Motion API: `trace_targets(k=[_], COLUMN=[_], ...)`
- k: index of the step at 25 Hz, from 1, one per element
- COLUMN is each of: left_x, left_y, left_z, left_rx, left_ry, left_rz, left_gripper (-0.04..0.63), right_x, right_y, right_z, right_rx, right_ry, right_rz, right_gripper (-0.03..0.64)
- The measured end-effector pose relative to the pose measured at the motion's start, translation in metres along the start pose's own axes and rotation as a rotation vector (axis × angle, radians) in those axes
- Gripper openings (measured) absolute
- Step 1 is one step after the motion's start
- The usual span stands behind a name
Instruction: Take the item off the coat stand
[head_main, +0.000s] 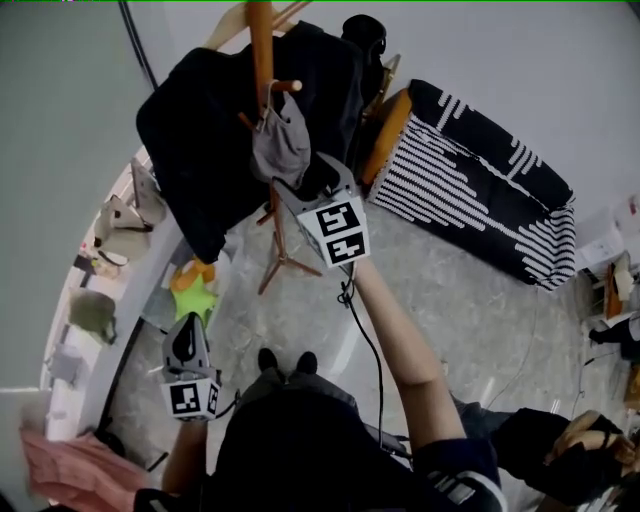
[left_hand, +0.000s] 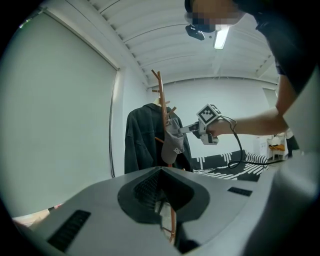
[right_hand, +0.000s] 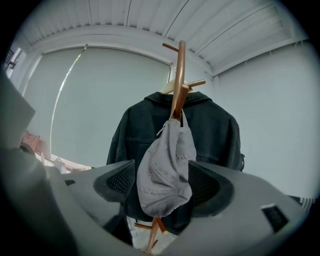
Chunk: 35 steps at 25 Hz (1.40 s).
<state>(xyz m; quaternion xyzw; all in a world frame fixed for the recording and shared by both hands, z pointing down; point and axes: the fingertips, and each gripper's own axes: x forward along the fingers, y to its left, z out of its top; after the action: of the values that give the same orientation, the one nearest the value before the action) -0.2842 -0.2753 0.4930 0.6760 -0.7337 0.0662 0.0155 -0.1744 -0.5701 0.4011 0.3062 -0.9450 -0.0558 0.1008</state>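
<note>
The cap (right_hand: 165, 170) is hanging on a peg of the coat stand (right_hand: 179, 75), in front of the jacket (right_hand: 215, 135) hanging behind it. The right gripper (right_hand: 161, 182) is sitting with one jaw left and one right of the cap. The sofa (head_main: 480, 190) is lying right of the stand.

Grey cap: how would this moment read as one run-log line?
right gripper: open, jaws either side of grey cap | grey cap: hanging on coat stand | left gripper: shut, empty

A living room: striped sofa (head_main: 480, 185) beside a wooden coat stand (head_main: 261, 55).
</note>
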Motion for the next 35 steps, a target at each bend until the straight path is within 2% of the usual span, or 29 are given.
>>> trace_targets(k=[9,14,17,22,26,35], left_x=[0.041,0.048,0.050,0.052,0.054,0.052], left_y=[0.013,0.020,0.020,0.024,0.026,0.030], left_z=[0.016,0.012,0.012,0.010,0.011,0.008], left_rx=[0.016,0.013,0.005,0.020,0.021,0.016], left_ry=[0.014,0.024,0.032,0.027,0.026,0.040], left_rz=[-0.016,-0.013,-0.014,-0.019,-0.019,-0.014], left_gripper=[0.025,0.025,0.025,0.025,0.025,0.025], right_x=[0.055,0.066,0.068,0.067,0.066,0.054], right_y=[-0.029,-0.027,-0.025,-0.024,-0.026,-0.025], right_z=[0.007,0.002,0.002,0.005,0.008,0.020], right_rx=[0.029,0.042,0.035,0.031,0.053,0.017], right_ry=[0.030,0.032,0.026,-0.009,-0.031,-0.057], right_rz=[0.022,0.048,0.062,0.059,0.059,0.035], right_gripper=[0.305,0.216,0.129,0.054,0.043,0.040])
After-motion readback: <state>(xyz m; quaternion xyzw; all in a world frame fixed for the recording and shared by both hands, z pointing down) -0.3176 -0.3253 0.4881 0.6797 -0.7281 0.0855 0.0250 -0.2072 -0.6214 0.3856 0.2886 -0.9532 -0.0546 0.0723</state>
